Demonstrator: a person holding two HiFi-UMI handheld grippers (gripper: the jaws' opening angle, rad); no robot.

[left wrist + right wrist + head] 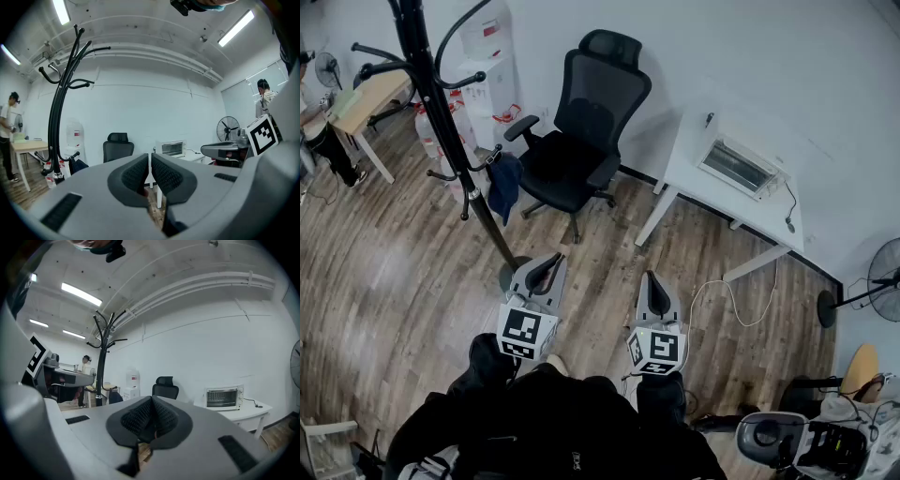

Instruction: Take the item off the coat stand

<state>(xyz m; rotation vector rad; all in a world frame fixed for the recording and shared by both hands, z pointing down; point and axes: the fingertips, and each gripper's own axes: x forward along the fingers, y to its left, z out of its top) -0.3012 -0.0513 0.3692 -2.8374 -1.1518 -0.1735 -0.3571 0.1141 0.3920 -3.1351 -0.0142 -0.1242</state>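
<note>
The black coat stand [441,112] rises at the left of the head view, its round base [512,273] on the wood floor. A dark blue item [503,184] hangs from one of its low hooks. My left gripper [549,262] is shut and empty, its tip just right of the base. My right gripper [652,278] is shut and empty too, farther right. In the left gripper view my left gripper [150,157] points past the stand [58,122] and the blue item [77,165]. The right gripper [151,402] has the stand [101,362] to its left.
A black office chair [578,141] stands just right of the stand. A white table [703,192] carries a toaster oven [738,166]. A water dispenser [492,82] and a wooden desk [367,99] with a person are at the back left. A fan [874,277] stands at the right.
</note>
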